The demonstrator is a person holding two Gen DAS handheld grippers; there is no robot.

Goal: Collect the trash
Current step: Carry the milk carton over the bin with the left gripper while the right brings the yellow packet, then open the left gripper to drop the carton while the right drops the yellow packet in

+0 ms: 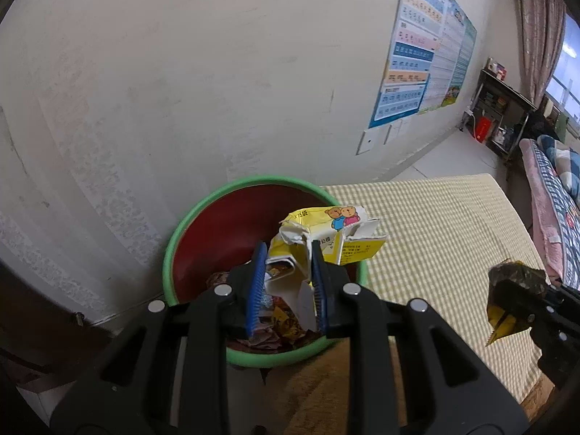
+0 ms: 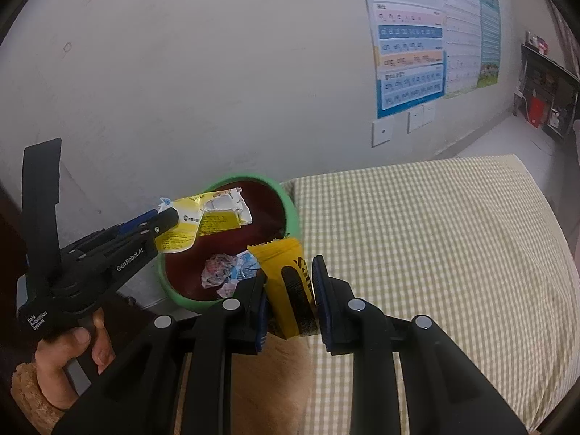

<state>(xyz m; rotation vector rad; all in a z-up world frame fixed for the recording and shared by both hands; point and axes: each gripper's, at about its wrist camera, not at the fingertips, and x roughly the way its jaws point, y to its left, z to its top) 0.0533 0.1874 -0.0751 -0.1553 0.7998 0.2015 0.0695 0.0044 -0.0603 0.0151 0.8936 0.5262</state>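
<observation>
**Inspector:** Starting nearest. What is each tool doing?

**Onlooker:** The right gripper is clamping a yellow snack wrapper with black lettering between its blue pads. The wrapper is standing upright in the jaws, its crimped top edge pointing toward the bin. The left gripper is clamping a torn yellow and white carton, printed with two cartoon bears. From the right wrist view a hand in a fuzzy brown cuff is gripping the left tool's handle.

**Inspector:** Where is the held trash sitting relative to the bin?

**Onlooker:** The carton is hanging over the open mouth of the green bin, above its dark red inside. The wrapper is hovering at the bin's near rim, toward the bed side; I cannot tell whether it is fully over the opening.

**Inspector:** Contents of the bin?

**Onlooker:** Crumpled paper and wrappers are lying at the bottom, white, blue and pink.

**Inspector:** Surroundings, moving outward?

**Onlooker:** A mattress with a checked cover is lying just right of the bin, touching or nearly touching it. The bin is standing against a scuffed pale wall. Further along that wall, charts are hanging above a wall socket. At the far end a dark shelf unit is standing near a curtained window, with a patterned quilt lying on a bed beside it.
</observation>
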